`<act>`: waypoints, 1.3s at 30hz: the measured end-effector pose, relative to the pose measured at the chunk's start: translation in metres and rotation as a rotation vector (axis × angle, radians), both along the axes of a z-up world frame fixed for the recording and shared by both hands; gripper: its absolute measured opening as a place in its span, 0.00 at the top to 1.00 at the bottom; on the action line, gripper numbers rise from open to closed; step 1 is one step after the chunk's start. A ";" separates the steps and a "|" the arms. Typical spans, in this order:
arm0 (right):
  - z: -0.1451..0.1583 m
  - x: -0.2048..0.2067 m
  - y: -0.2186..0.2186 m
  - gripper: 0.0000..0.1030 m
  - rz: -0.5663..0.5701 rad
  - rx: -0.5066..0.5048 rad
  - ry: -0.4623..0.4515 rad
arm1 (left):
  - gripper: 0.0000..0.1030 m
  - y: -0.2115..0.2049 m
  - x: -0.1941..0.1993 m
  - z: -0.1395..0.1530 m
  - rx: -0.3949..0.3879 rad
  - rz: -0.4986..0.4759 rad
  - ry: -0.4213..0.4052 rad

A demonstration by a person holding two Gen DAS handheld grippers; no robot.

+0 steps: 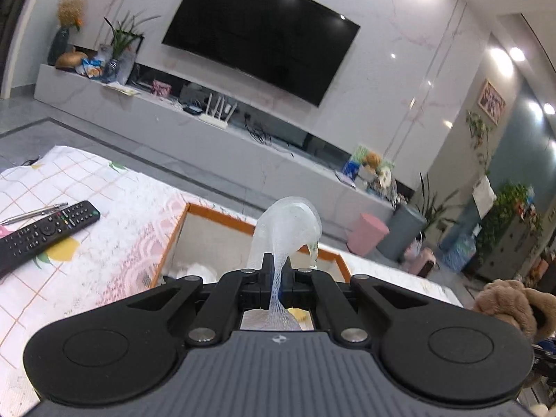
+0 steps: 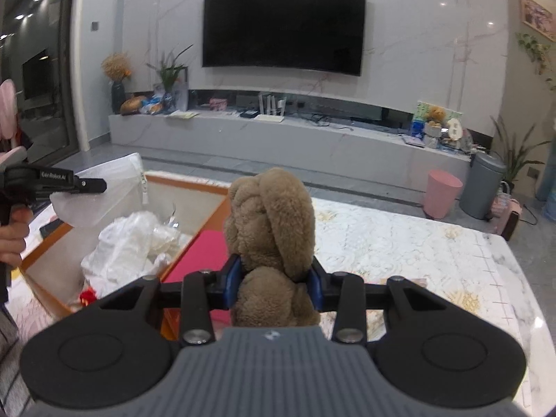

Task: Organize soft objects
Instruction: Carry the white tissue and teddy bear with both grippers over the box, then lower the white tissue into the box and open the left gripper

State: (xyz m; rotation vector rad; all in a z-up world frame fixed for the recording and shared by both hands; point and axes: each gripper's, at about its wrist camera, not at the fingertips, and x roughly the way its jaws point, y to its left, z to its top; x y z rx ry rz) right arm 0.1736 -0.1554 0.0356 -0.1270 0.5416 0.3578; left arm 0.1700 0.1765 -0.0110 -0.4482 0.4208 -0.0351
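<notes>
Left tool: closed on a white mesh bag, pinching a thin gathered strip of it; the rest of the bag balloons up above the fingertips.
Mesh bag, from the right wrist view: it hangs at the left tool's tip, over the near left corner of the box.
Right tool: closed on a brown plush toy, blue pads pressed into its sides low down; the toy stands upright above the fingers.
Plush toy position: held over the table, just right of the box edge; its fur shows at the right edge of the left wrist view.
Box: open, orange-rimmed, on the table; white crumpled bags lie inside, a small red item near its front.
Table: marble-patterned on the right; a checked cloth covers the left part.
On the cloth: a black remote with a pen just beyond it.
Background: wall TV above a long low cabinet.
</notes>
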 end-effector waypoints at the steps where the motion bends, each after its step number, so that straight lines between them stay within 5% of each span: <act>1: 0.003 -0.001 0.002 0.62 -0.010 0.003 -0.004 | 0.99 0.001 0.002 -0.001 -0.003 -0.003 0.004; 14: 0.036 0.014 0.069 0.62 0.059 0.038 -0.003 | 0.99 0.004 -0.011 -0.007 0.068 -0.011 0.006; 22: 0.044 0.054 0.128 0.62 0.072 0.047 0.009 | 0.99 0.001 -0.005 -0.023 0.141 -0.154 0.211; 29: 0.035 0.066 0.158 0.62 0.088 0.006 0.042 | 0.97 -0.004 0.005 -0.038 0.162 -0.149 0.330; 34: 0.028 0.077 0.166 0.62 0.066 -0.023 0.064 | 0.27 -0.014 -0.007 -0.030 0.190 -0.251 0.211; 39: 0.027 0.084 0.167 0.62 0.033 -0.037 0.046 | 0.10 0.006 -0.027 -0.012 -0.007 -0.184 0.002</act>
